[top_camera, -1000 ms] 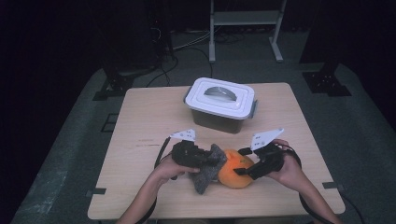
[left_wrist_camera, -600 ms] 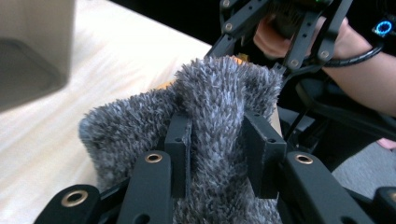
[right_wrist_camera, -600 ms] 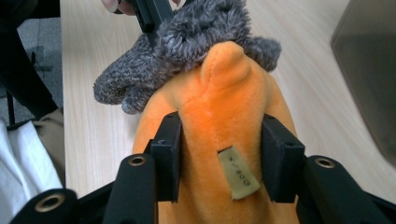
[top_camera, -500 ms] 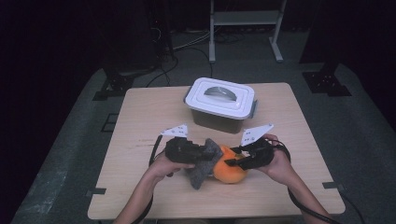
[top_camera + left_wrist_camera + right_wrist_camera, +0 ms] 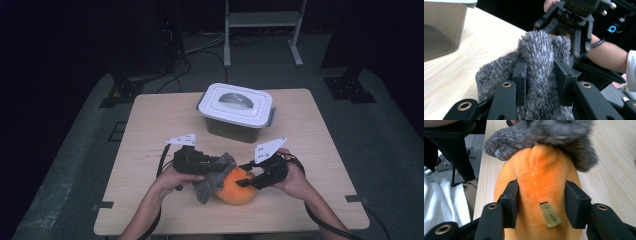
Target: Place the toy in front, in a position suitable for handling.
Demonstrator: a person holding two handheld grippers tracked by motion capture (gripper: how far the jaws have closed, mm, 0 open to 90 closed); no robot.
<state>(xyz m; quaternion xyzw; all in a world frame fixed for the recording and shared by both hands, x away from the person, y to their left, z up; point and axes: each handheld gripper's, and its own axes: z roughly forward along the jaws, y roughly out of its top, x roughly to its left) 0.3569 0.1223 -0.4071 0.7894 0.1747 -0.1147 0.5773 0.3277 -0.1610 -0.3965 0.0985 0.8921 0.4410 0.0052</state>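
A person is sitting at the lower edge of the high view, forearms reaching up onto a pale wooden table (image 5: 150,130) and each hand holding a black two-jaw gripper. Low in the middle of the frame, an orange plush toy (image 5: 235,187) is lying on the table with a grey fuzzy cloth (image 5: 214,176) draped over its left side. The left gripper (image 5: 212,164) is coming in from the left and is clamping a fold of the grey fuzzy cloth; in the left gripper view the cloth (image 5: 541,62) is bulging up between the two jaws, which are pressing into it from both sides, with the other gripper showing at the upper right beyond it. The right gripper (image 5: 246,181) is coming in from the right and is pinching the orange plush toy; its jaws have just been closing and then easing out a little, and in the right gripper view the toy (image 5: 541,182) is sitting between them, squeezed on both flanks, with a small tan fabric tag (image 5: 550,214) hanging in the lower centre and the grey cloth (image 5: 544,135) lying across the top of the frame. Above the hands, near the centre of the high view, a lidded white plastic container (image 5: 236,111) is standing apart from the toy.
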